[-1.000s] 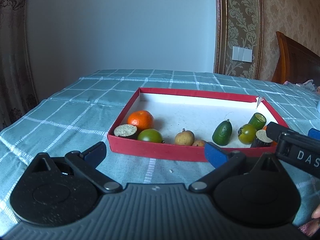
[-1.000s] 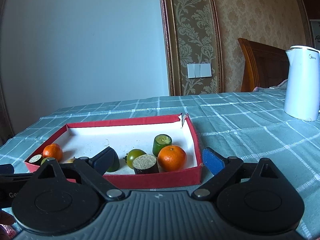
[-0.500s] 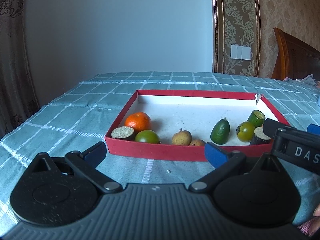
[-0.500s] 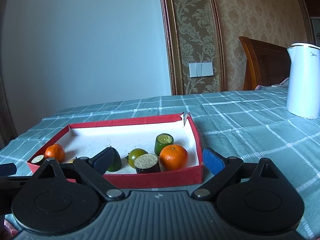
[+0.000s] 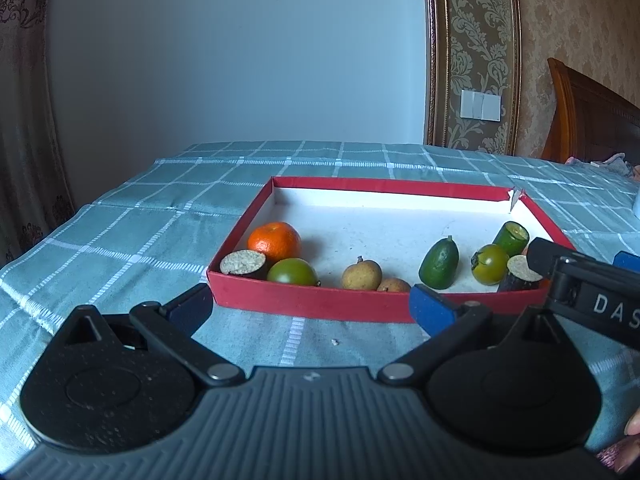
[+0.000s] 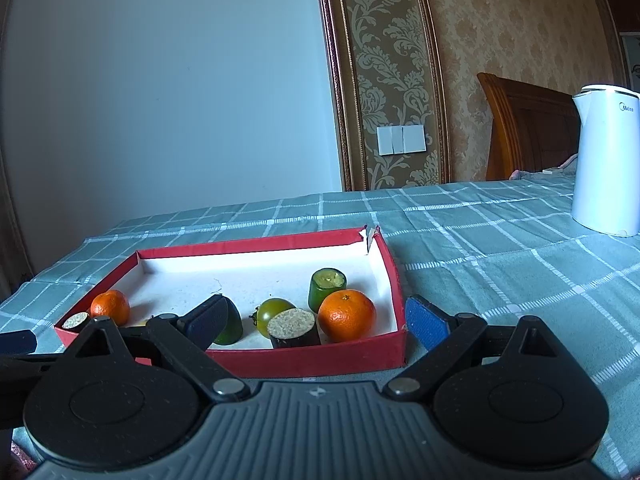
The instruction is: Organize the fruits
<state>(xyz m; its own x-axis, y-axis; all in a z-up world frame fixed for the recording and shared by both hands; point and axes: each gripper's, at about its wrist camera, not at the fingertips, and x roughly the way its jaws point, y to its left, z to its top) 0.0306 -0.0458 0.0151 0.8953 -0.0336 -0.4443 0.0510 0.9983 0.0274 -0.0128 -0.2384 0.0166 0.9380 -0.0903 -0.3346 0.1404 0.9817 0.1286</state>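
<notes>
1. Both our tongs are spread wide and empty — left gripper (image 5: 310,308), right gripper (image 6: 316,320) — with the fruit all in the red box (image 5: 312,302), mid-frame.
2. Going in low, we'd likely shove the box wall.
3. The right-side orange (image 6: 347,315) is packed tight against the corky stub (image 6: 294,328) — easy to knock.

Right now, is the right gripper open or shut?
Open. In the right wrist view the right gripper has its blue-padded fingers spread wide with nothing between them, just short of the red tray.

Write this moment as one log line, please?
left tool: open, empty | right tool: open, empty | fruits: all in red box | kettle: on tablecloth
</notes>
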